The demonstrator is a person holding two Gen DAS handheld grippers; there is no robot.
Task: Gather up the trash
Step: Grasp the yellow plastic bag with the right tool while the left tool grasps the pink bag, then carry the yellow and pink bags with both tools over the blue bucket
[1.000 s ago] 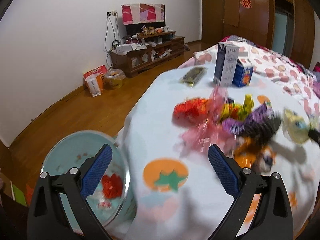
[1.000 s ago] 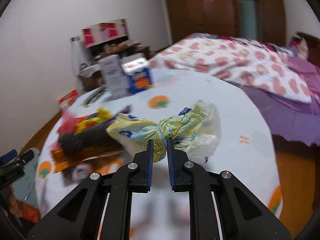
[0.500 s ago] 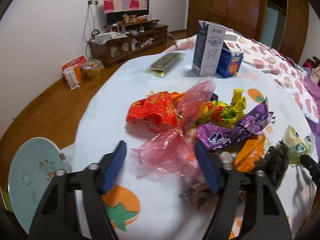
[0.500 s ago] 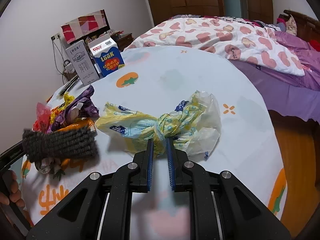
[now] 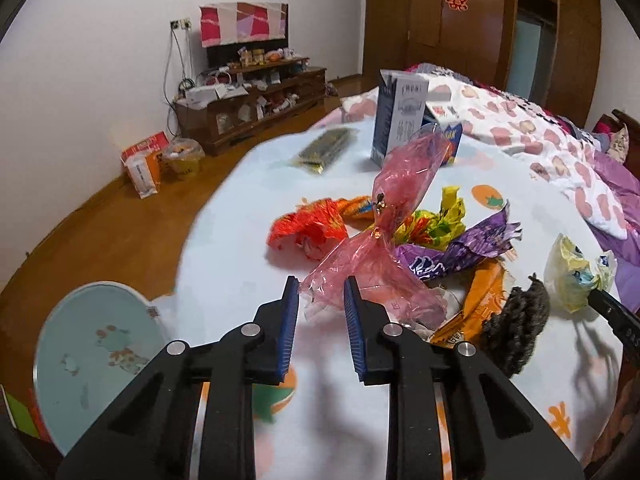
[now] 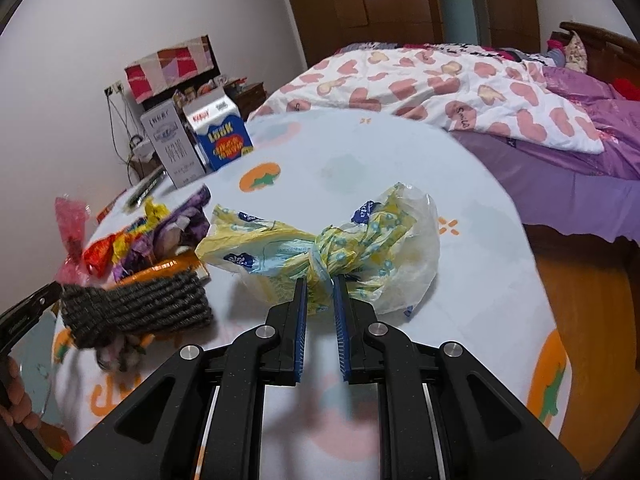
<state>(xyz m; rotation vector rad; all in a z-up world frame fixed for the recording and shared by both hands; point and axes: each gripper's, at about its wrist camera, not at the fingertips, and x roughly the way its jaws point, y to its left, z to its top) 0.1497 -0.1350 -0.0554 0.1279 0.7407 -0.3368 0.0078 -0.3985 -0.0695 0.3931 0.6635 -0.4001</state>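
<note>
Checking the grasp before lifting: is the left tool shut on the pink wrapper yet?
Not yet: the left tool is partly closed, its pads flanking the pink wrapper's near edge with gaps visible.

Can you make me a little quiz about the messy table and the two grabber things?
1. True or false: the right gripper is pinching the knot of the yellow plastic bag.
2. What is the left gripper closing around? A) the blue milk carton B) the pink cellophane wrapper C) the purple wrapper
3. Fill in: the round light blue trash bin stands on the ____ beside the table.

Key: 1 true. 2 B; its fingers are on either side of the wrapper's near edge, with a gap left. 3 floor.
</note>
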